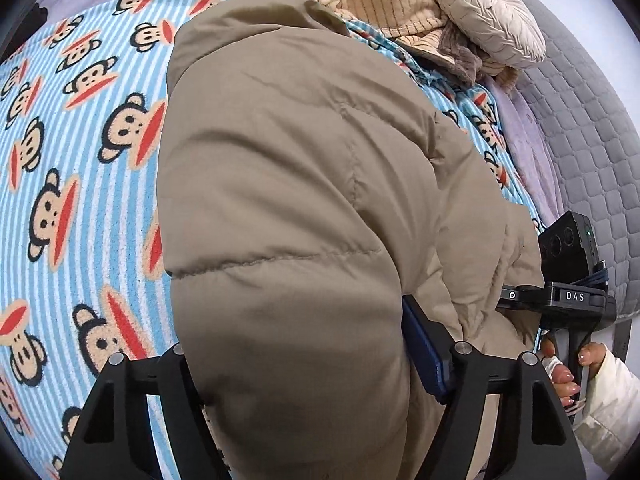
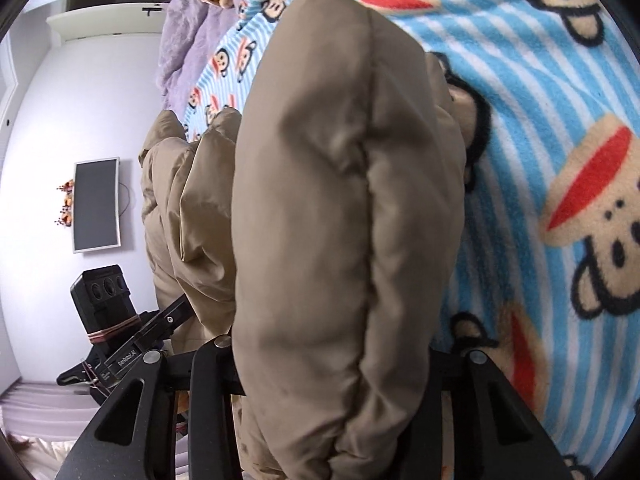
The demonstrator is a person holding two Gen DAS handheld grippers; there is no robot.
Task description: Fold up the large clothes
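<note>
Striped monkey-print blanket (image 1: 80,200) covered the bed, beneath a puffy tan coat (image 1: 288,208). Left hand-held gripper (image 1: 316,364) pinched a thick fold of the coat's near edge; right hand-held gripper (image 2: 340,360) likewise clamped coat padding. Beige pillow (image 1: 484,12) lay far right.

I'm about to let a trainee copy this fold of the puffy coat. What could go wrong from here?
1. The tan puffer coat bulges thickly between the fingers of the left gripper and the right gripper; the slick padding might slip out mid-fold.
2. The coat blocks most of both views, so the fold line could easily be misjudged.
3. The fleece monkey blanket underneath may bunch up or drag along with the coat.
</note>
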